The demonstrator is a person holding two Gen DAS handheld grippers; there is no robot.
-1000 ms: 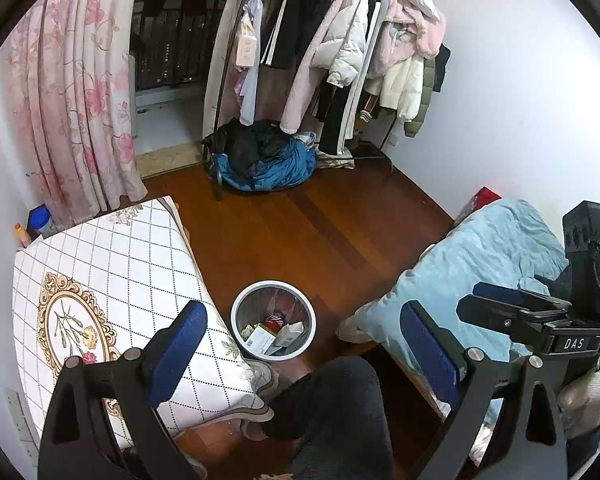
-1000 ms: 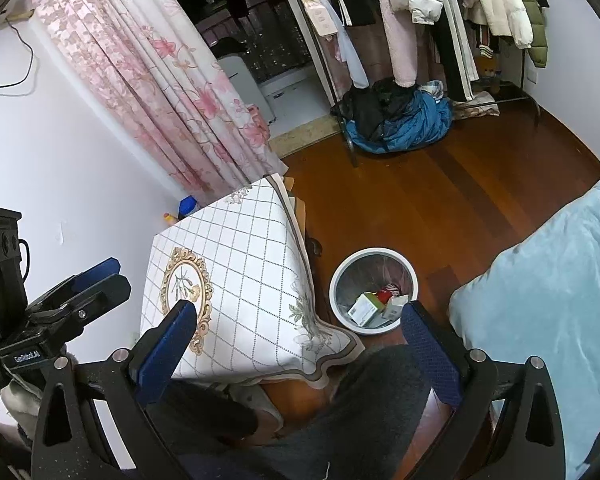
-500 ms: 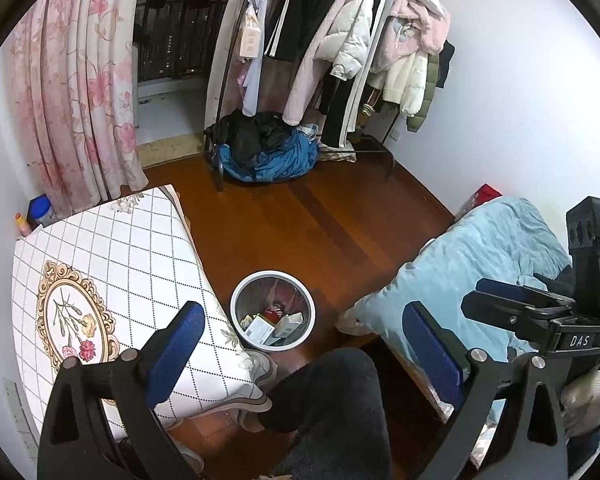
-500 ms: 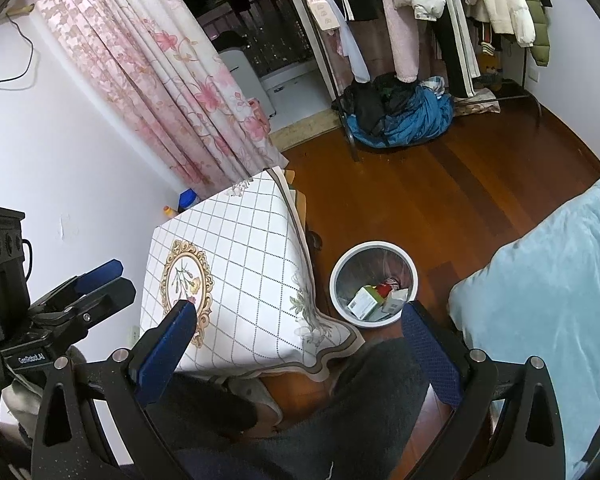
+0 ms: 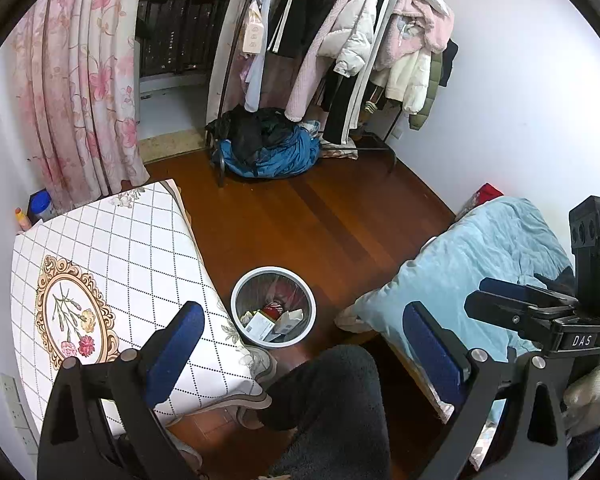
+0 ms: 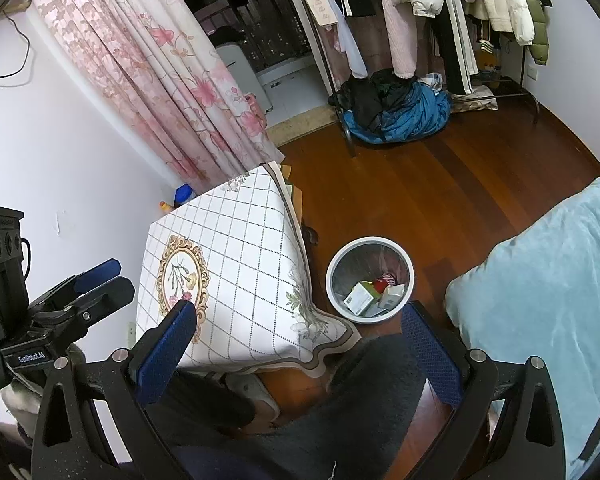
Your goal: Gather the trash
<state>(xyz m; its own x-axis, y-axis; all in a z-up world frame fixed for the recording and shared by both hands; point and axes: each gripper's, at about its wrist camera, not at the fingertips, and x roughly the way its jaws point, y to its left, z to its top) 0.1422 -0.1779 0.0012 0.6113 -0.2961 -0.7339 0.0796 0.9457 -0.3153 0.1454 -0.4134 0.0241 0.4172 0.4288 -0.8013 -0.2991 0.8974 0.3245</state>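
**Both grippers empty above a filled bin: trash to be sought next**

Both grippers are held high over the room, and nothing is held in either. The left gripper is seen with its blue-padded fingers spread wide, and the same is seen of the right gripper. Each gripper also shows at the edge of the other's view, fingers apart and empty.

The bin stands on the wooden floor, between the tabletop with its checked cloth and the bed with its blue cover. It is just beside the hanging corner of the cloth. Trash already lies inside it: small white cartons and something red. The person's dark trouser leg is seen below, near the bin.

No loose trash can be made out on the tabletop, the floor or the bed; the task is judged to be near its end, or at a search step.

For the step to be done well, the views should be swept slowly over the floor edges, the clothes pile under the rack and the bed, since small scraps may be hidden there. The fingers should be kept apart until a piece is straddled, and closed only then. Any piece found should be released from directly above the bin's mouth, clear of the cloth corner, so that nothing is caught on it.
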